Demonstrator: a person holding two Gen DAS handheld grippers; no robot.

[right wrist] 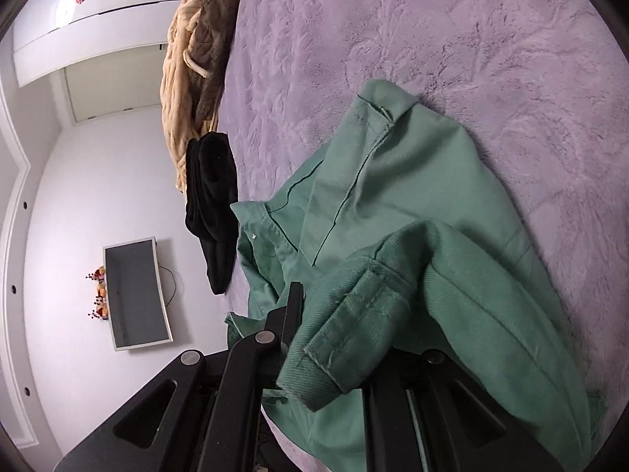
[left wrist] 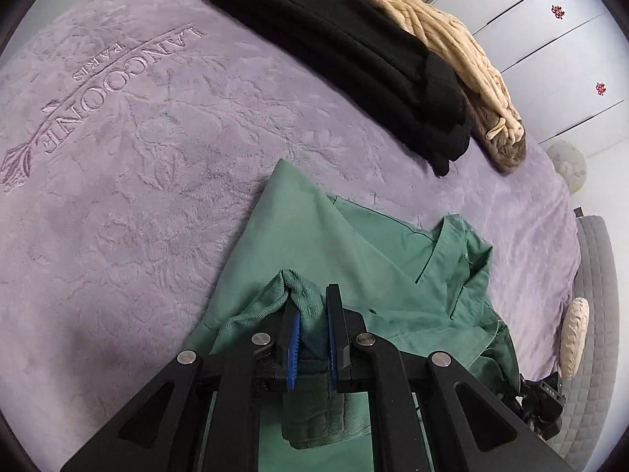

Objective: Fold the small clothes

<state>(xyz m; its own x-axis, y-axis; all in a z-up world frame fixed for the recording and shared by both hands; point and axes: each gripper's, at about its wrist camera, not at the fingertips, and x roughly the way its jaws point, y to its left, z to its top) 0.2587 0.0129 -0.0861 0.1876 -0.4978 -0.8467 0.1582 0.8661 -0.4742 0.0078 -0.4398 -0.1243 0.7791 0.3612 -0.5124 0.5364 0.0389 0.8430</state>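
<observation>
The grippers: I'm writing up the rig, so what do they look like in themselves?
Both the left gripper and right gripper are matte black linkage frames with round silver pivot bolts and triangular cutouts. The left's fingers carry ribbed blue pads. No cables or sleeves show.

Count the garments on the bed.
3: green shirt nearest, clamped in the left gripper; folded black garment farther back; beige-and-brown garment behind it. More may lie out of view.

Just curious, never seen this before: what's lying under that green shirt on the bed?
The green shirt lies on a purple plush blanket, which shows all around it. What sits directly beneath the shirt is covered by its cloth. The left tongs pinch a fold of it.
</observation>
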